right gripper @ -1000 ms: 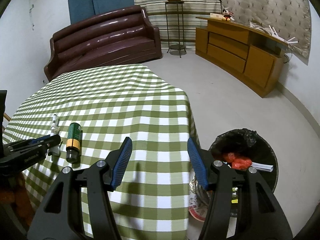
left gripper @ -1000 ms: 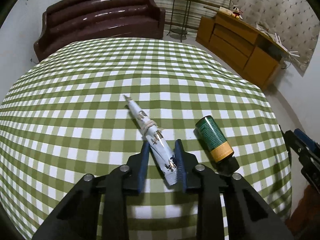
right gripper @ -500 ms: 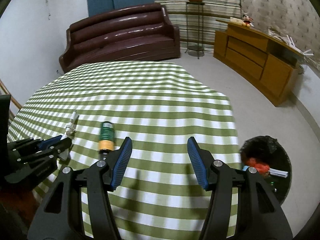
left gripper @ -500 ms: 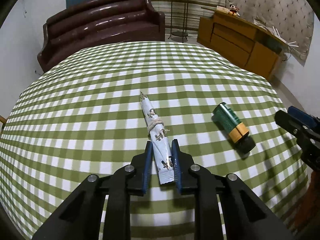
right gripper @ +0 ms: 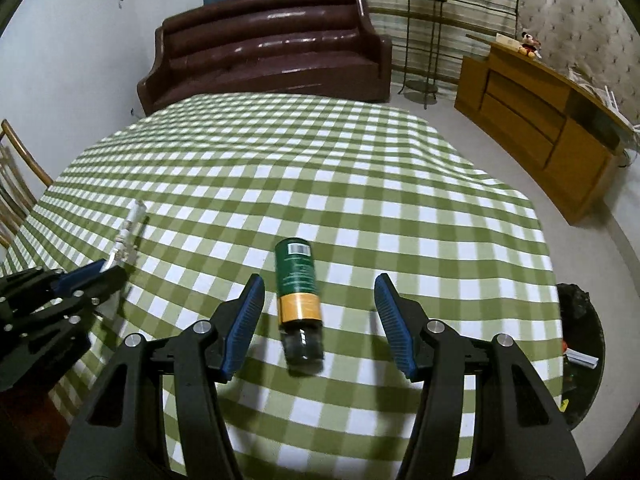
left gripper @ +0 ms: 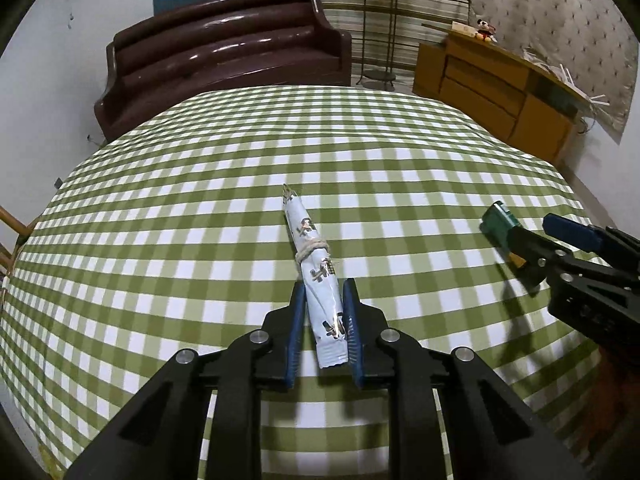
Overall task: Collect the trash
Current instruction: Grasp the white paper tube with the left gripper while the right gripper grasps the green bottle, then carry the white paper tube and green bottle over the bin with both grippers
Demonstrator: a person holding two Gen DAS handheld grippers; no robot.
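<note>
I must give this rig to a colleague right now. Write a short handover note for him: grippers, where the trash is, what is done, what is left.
Left gripper: shut on the near end of the rolled wrapper, which points away over the checked table.
Right gripper: open, one finger on each side of the bottle; no grip yet. The bottle lies on its side, cap toward the gripper.
Bin: on the floor past the table's right edge, with some trash already inside.
Done: wrapper gripped.
Left: close on the bottle, then carry both pieces to the bin and drop them in.
</note>
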